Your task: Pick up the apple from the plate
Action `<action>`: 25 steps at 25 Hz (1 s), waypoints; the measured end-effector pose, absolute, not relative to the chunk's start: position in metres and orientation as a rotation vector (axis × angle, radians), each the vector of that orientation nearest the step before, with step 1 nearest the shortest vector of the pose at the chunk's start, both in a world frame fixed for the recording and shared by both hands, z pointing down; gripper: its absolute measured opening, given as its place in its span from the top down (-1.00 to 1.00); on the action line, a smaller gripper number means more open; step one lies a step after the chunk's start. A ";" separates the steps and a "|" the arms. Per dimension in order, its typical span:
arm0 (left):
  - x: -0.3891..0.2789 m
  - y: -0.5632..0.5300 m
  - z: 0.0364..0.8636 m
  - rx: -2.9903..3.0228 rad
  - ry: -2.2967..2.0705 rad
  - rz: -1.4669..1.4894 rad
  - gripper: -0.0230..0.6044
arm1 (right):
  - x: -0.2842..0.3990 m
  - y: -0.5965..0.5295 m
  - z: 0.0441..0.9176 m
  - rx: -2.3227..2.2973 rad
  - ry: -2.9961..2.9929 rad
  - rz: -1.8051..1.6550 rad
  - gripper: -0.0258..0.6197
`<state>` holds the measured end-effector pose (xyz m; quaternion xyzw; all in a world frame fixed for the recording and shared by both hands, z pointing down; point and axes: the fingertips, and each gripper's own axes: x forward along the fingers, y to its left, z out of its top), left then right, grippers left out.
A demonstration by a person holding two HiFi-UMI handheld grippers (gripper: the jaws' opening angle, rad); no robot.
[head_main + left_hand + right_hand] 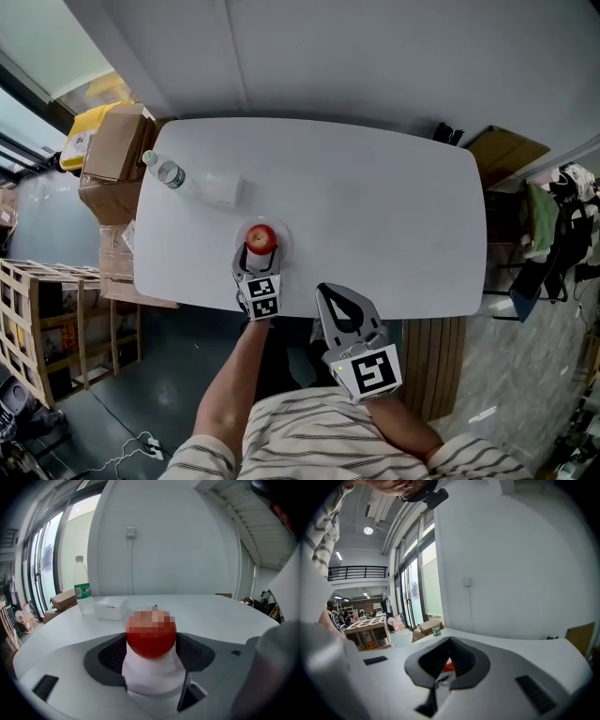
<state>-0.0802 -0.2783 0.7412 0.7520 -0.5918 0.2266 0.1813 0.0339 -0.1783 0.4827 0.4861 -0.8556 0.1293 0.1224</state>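
**Left gripper on the apple, right one held off the table's near edge**

A pale grey wall [375, 56] runs behind a white table [375, 216] with rounded corners. Tall windows stand beyond one end of the table. Cardboard boxes [114, 150] are stacked on the floor against that same end. A slatted wooden crate [33, 319] sits a bit further out from it.

On the table, near the far corner at the window end, a plastic water bottle [165, 172] with a green label stands upright. A small white box [221, 188] lies just beside it, a little further in along the table.

The apple [261, 236] is red and sits on a pale plate [281, 232] close to the table's near edge. The left gripper [257, 255] reaches in over that edge, and its marker cube hangs just past the rim. Its jaws are drawn in to the apple's width, with a dark ribbed pad against each flank of the fruit. From where I stand the apple looks to be resting on the plate.

The right gripper [325, 295] is held off the table, just outside the near edge and close to the person's striped shirt [309, 441]. Its jaws come together to a point at the tips with nothing between them. They are aimed toward the table.
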 end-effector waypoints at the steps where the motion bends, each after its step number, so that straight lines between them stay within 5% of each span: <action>1: -0.080 -0.278 0.740 2.119 -1.670 0.638 -0.14 | 0.035 -0.179 0.482 1.422 -2.496 0.376 0.91; 25: -0.090 -0.255 0.629 2.110 -1.743 0.510 -0.14 | 0.024 -0.190 0.460 1.430 -2.552 0.334 0.91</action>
